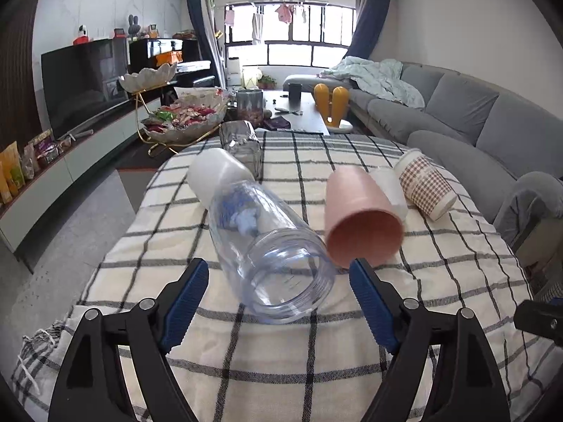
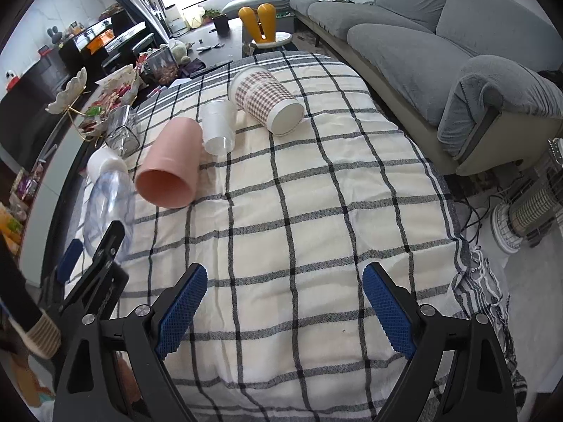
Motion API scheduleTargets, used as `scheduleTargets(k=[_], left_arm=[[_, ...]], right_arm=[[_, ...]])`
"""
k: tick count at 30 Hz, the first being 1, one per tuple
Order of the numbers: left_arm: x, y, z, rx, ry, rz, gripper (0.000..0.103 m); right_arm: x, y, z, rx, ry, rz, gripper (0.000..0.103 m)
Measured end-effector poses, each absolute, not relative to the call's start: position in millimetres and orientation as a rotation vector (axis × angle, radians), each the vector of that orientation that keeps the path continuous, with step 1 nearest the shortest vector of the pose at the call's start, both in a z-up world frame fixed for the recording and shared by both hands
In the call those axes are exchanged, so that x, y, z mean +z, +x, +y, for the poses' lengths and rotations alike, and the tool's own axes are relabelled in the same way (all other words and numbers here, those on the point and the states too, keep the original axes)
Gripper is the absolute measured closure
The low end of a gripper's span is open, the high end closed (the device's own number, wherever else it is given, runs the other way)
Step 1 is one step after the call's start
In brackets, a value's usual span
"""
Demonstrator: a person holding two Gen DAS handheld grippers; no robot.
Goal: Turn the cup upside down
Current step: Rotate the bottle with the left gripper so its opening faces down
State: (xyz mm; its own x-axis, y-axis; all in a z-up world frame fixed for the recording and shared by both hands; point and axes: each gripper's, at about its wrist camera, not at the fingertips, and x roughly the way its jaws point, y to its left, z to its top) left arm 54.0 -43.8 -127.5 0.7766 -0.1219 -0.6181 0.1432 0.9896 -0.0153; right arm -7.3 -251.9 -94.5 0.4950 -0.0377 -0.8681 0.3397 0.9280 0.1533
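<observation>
Left wrist view shows a surface draped in a cream cloth with dark checks, in a living room with a television along the left wall, a window straight ahead and a grey sofa on the right. Four cups lie on their sides on it. From the left: one clear plastic cup with a white cap end and its mouth toward the camera, one pink cup just beside it, one small translucent cup touching the pink one, and one checked paper cup at the far right. The left hand-held gripper is released, fingers wide either side of the clear cup's mouth. The right hand-held gripper is also spread wide, over bare cloth, holding nothing.
</observation>
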Motion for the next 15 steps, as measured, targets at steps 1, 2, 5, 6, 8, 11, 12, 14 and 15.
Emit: scheduleTargets(k=[1, 2, 5, 6, 8, 11, 12, 14, 15], left_arm=[[-124.4, 53.2, -43.6, -0.142, 0.036, 0.661, 0.020], [-118.4, 52.0, -42.3, -0.143, 0.039, 0.652, 0.019], [-102.4, 54.2, -37.7, -0.137, 0.039, 0.646, 0.014], [-99.4, 58.7, -37.8, -0.136, 0.045, 0.664, 0.014], [-96.4, 74.5, -35.2, -0.150, 0.019, 0.741, 0.014], [-100.6, 105.1, -29.7, -0.161, -0.052, 0.899, 0.014], [-102.8, 115.5, -28.1, -0.154, -0.075, 0.955, 0.015], [-107.9, 132.6, -25.3, -0.162, -0.141, 1.056, 0.015], [-112.3, 144.1, -22.5, -0.146, -0.178, 1.122, 0.018]], right_arm=[[-92.2, -8.0, -250.7, -0.231, 0.321, 1.028, 0.013], [-89.7, -8.9, -249.1, -0.230, 0.321, 1.025, 0.013], [-84.5, -9.5, -246.4, -0.216, 0.342, 1.020, 0.013], [-83.4, -8.9, -245.0, -0.209, 0.349, 1.022, 0.013], [-81.8, -6.6, -241.7, -0.193, 0.365, 1.030, 0.013], [-76.5, 5.7, -236.9, -0.161, 0.391, 1.051, 0.013], [-72.3, 12.4, -234.9, -0.150, 0.394, 1.056, 0.013], [-61.2, 27.9, -229.5, -0.141, 0.372, 1.057, 0.013], [-53.7, 38.2, -226.1, -0.129, 0.351, 1.052, 0.013]])
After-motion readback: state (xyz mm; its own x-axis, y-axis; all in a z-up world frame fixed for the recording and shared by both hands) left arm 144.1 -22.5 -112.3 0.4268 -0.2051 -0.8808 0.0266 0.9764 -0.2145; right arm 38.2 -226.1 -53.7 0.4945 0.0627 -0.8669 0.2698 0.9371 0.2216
